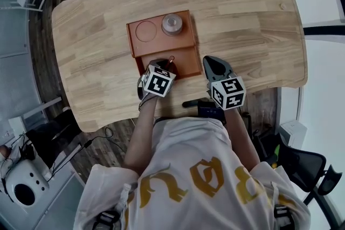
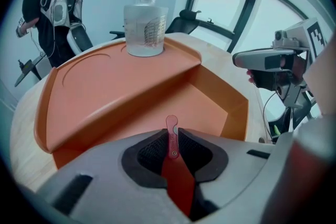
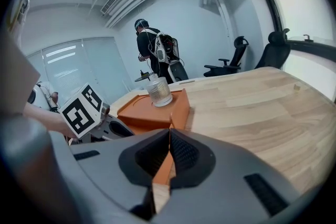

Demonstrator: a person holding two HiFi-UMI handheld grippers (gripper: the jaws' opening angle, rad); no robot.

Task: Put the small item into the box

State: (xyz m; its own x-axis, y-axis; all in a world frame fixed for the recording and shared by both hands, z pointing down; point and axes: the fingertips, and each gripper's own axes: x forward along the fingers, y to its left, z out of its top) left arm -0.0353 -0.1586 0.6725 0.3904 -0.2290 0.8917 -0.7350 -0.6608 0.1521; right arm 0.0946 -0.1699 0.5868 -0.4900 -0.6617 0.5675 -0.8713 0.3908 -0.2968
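Over the orange box (image 2: pixel 131 97), left gripper (image 2: pixel 171 134) fingers clench a small red item (image 2: pixel 171 124); right gripper (image 3: pixel 169 136) beside it, fingers closed and empty

Counter (image 1: pixel 242 19): one
Orange box (image 1: pixel 131 40): one
Clear jar (image 1: pixel 172 23): one
Small red item (image 2: pixel 171 128): one
Tools: two, left tool (image 1: pixel 164 64), right tool (image 1: pixel 214 66)
Marker cubes: two, left cube (image 1: pixel 158 83), right cube (image 1: pixel 228 93)

A flat red tab (image 2: pixel 171 136) stands upright, pinched between the jaws of the left gripper (image 2: pixel 171 148), its tip poking out. The open orange box (image 2: pixel 207 105) lies just beyond them.
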